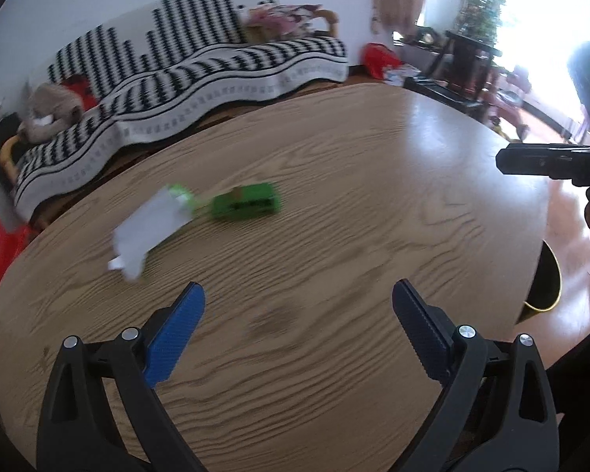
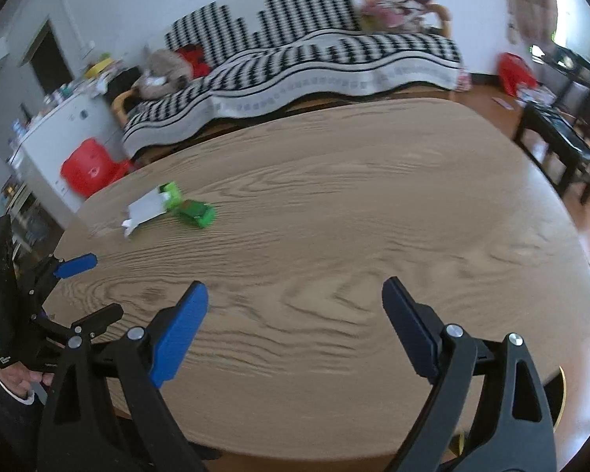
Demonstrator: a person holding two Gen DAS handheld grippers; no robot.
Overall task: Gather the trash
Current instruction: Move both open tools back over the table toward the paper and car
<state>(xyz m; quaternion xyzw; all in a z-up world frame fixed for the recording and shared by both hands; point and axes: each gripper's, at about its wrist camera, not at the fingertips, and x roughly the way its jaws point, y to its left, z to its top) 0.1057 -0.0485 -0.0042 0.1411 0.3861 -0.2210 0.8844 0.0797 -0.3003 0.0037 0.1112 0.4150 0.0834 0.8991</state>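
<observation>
Trash lies on the far left part of the round, wood-grain tabletop surface: a flattened white paper carton with a pale green end, and touching it at its 3 o'clock side a small bright green cardboard box. Motion blur hides any print on either. In the left wrist view the pair sits at about 11 o'clock from the left gripper, well apart from its blue ribbed fingers, which are spread wide with nothing between them and hang above bare wood. In the right wrist view the same carton and green box sit at about 10 o'clock from the right gripper, farther off; its fingers are likewise spread wide and hold nothing. The left gripper shows there at 9 o'clock, over the edge of the surface.

Beyond the surface at 12 o'clock stands a long sofa under a black-and-white zigzag cover. A red plastic stool stands on the floor at the surface's 10 o'clock edge, and a dark round bin with a yellow rim stands on the floor at 3 o'clock in the left wrist view.
</observation>
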